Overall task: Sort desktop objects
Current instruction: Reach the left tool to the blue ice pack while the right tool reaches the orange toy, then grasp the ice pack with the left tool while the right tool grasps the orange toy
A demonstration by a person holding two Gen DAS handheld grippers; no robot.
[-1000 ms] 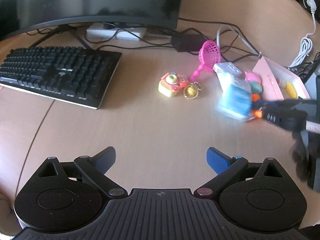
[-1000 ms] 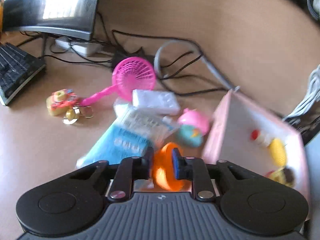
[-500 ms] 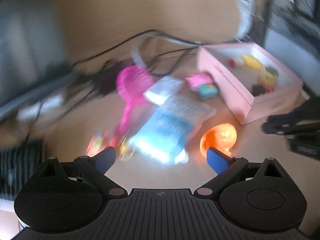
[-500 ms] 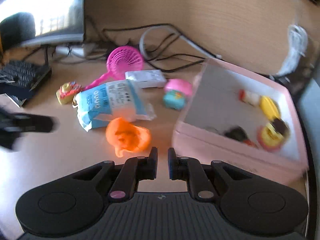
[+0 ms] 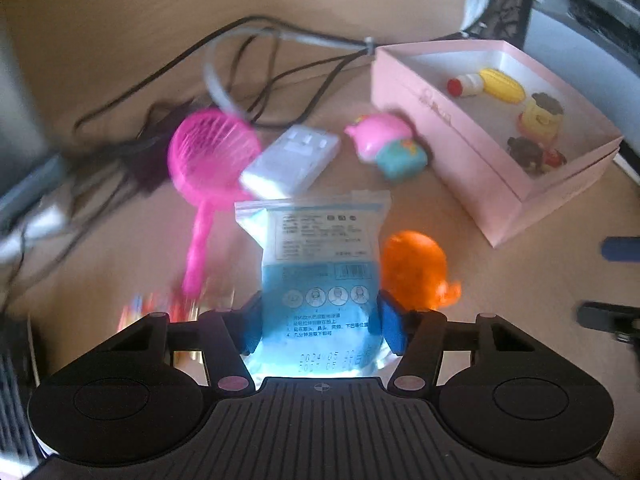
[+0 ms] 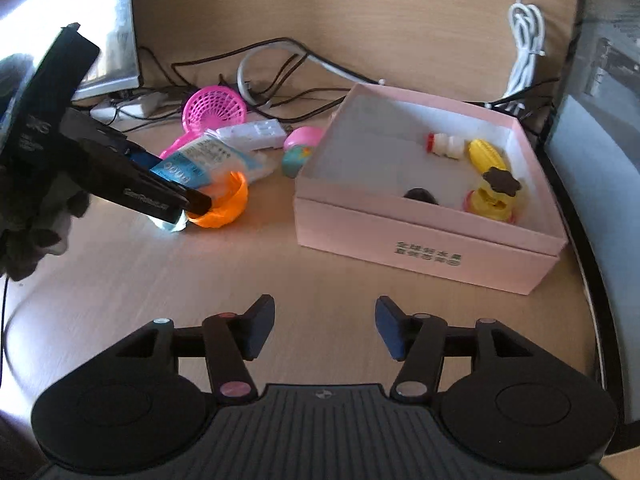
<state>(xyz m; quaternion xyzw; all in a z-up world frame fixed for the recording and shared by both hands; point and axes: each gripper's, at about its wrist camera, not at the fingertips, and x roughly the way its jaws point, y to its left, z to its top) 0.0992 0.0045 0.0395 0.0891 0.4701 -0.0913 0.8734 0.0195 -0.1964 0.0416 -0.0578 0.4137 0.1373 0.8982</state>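
Left wrist view, left tongs [image 5: 318,330] clamped on the blue-and-white packet [image 5: 320,280], orange toy [image 5: 416,268] just right of it, right tongs [image 6: 325,326] spread wide over bare tabletop [image 6: 160,280], pink box [image 6: 428,224] beyond.

An office desk, it appears: a pale wood-grain counter [image 6: 328,276] strewn with tangled black and grey cables [image 6: 280,60], a white power strip [image 6: 132,106] and a bright monitor screen [image 6: 68,28].
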